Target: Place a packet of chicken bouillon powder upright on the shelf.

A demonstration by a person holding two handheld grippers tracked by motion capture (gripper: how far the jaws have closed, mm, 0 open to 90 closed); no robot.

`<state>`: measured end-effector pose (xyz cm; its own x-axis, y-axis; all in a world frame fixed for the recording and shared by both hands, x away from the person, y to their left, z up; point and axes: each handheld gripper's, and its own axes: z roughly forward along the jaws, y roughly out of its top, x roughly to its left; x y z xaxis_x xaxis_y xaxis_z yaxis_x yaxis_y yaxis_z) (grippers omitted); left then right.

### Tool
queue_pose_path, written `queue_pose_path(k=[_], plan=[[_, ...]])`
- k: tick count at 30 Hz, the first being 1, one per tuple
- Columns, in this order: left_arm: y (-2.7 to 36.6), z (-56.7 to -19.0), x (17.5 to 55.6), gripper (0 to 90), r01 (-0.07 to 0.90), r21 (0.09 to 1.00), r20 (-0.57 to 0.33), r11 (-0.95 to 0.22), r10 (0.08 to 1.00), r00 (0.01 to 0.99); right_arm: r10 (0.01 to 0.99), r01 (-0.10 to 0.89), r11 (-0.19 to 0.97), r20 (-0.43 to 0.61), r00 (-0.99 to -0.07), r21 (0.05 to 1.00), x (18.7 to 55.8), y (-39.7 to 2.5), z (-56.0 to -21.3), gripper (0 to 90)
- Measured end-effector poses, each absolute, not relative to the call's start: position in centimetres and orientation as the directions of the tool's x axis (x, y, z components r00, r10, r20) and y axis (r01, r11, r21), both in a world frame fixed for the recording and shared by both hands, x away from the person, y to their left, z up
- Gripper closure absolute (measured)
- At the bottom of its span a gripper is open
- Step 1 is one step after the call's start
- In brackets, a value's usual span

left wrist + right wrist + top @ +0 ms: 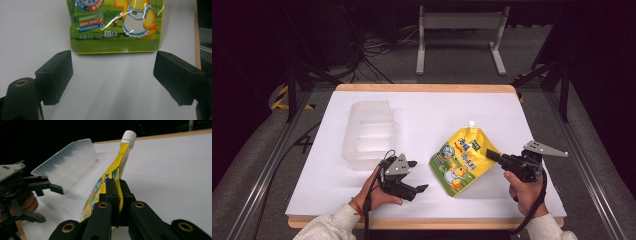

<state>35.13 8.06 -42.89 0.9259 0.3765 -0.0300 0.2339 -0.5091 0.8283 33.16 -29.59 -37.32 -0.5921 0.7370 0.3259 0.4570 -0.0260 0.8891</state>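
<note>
Tongs (117,195) over pouch (110,176) edge, print hidden

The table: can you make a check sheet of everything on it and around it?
Surface: white table with a wooden edge.
Job's things: yellow pouch with a white cap, one edge lifted off the table; clear tray to its left.
Clutter: nothing seen.
Grippers: right hand-held gripper shut on the pouch's edge; left hand-held gripper open, jaws either side of the pouch's bottom edge, not touching it.
Cables: a black one trails from each gripper; more lie on the floor behind the table.
Surroundings: dark room, grey floor, metal stand at the back, rails along both sides.
</note>
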Motion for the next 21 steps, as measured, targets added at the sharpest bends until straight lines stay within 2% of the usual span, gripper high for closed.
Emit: queue_pose_path(k=[3,12,21], plan=[[8.1,-42.8,35.2,16.5,0.234,0.835,-0.034,-0.497,0.378,0.925,0.723,0.436,0.002,0.300,-0.622,0.900,32.9,-28.6,-36.4,90.0],[8.2,-42.5,35.4,16.3,0.232,0.843,-0.035,-0.486,0.381,0.924,0.646,0.326,0.202,0.124,-0.753,0.923,31.6,-23.6,-32.4,90.0],[8.1,-41.6,35.9,16.2,0.224,0.863,-0.030,-0.453,0.397,0.917,0.576,0.254,0.294,0.041,-0.817,0.921,31.2,-21.1,-30.6,90.0]])
